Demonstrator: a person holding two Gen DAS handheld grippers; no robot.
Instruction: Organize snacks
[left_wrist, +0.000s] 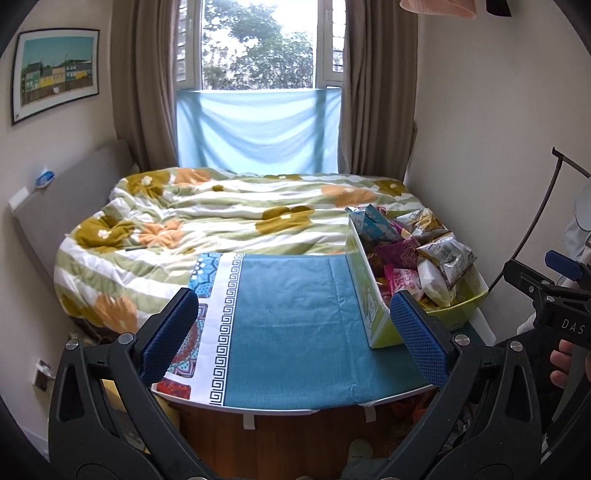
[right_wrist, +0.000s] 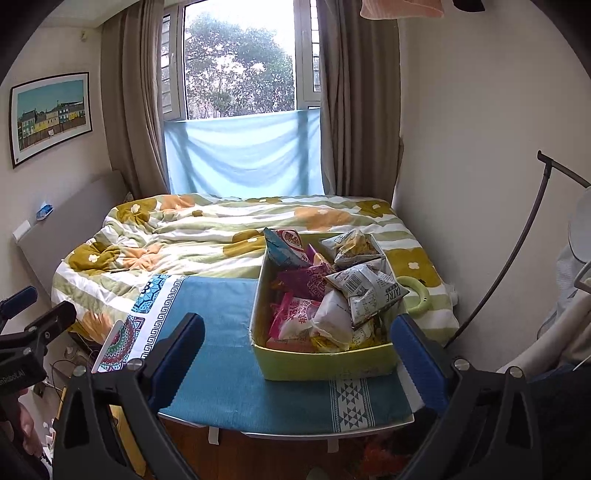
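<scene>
A yellow-green box (right_wrist: 325, 363) stands on the right of a small table covered by a teal cloth (right_wrist: 221, 354). It is full of snack packets: a silver bag (right_wrist: 364, 286), a purple bag (right_wrist: 306, 282), a pink and white bag (right_wrist: 295, 319), a blue bag (right_wrist: 284, 249). In the left wrist view the box (left_wrist: 369, 306) sits at the right of the cloth (left_wrist: 291, 314). My left gripper (left_wrist: 295, 332) is open and empty above the cloth's near half. My right gripper (right_wrist: 299, 365) is open and empty, just short of the box's near wall.
A bed with a floral quilt (left_wrist: 221, 221) lies beyond the table, under a window with curtains (left_wrist: 258, 55). A green ring (right_wrist: 413, 291) lies on the quilt right of the box. A wall (right_wrist: 480, 147) and a dark stand (right_wrist: 517, 240) are at the right.
</scene>
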